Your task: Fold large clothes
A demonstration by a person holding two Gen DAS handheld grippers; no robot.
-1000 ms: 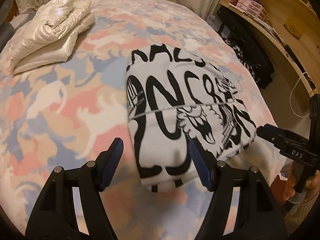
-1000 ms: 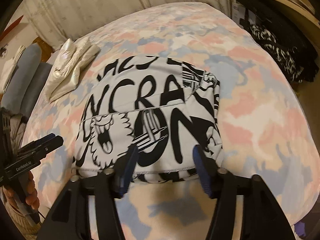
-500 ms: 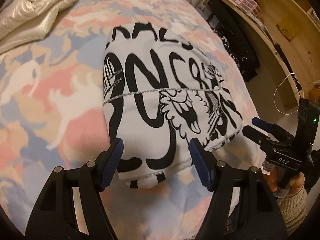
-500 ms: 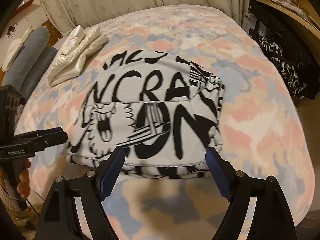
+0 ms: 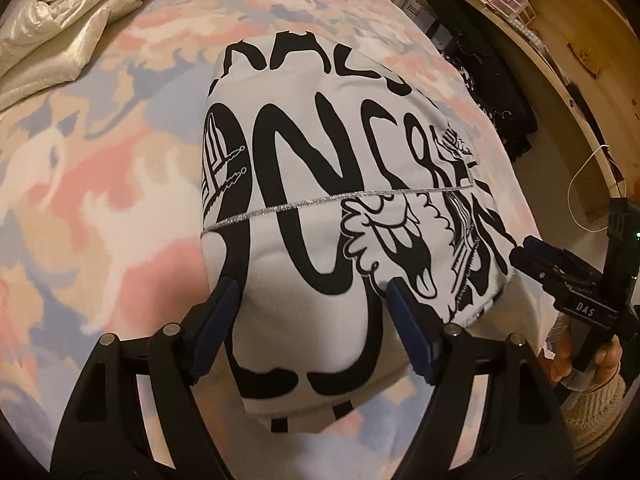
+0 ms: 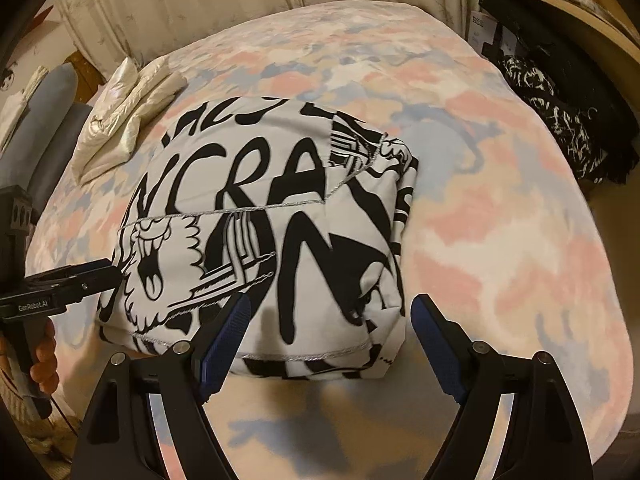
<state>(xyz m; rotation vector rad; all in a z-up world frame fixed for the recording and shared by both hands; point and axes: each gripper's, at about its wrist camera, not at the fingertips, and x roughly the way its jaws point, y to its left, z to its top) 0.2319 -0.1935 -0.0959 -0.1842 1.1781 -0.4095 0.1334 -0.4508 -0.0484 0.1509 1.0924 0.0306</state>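
Observation:
A folded white garment with bold black lettering [image 5: 320, 152] [image 6: 256, 168] lies on the pastel patterned bed cover [image 5: 100, 160] [image 6: 500, 220]. My left gripper [image 5: 312, 308] hangs low over its near left corner. Its jaws are opening, the cloth lies between them, and the blue pads [image 5: 218, 312] do not pinch it. My right gripper [image 6: 330, 308] stands open astride the near right corner, its right finger past the garment's edge. Each gripper also shows in the other's view: the right gripper [image 5: 532, 256] by the garment's right edge, the left gripper [image 6: 96, 274] by its left edge.
A folded cream quilted jacket [image 5: 60, 32] [image 6: 124, 120] lies at the bed's far left. Dark patterned clothes [image 6: 560, 120] are heaped beside the bed on the right, under a wooden desk [image 5: 560, 40]. Grey pillows [image 6: 48, 128] and a curtain [image 6: 200, 8] stand behind.
Both grippers have come down and closer to the garment's near edge, which now looms larger. The jaws of both stand wider than a second ago.

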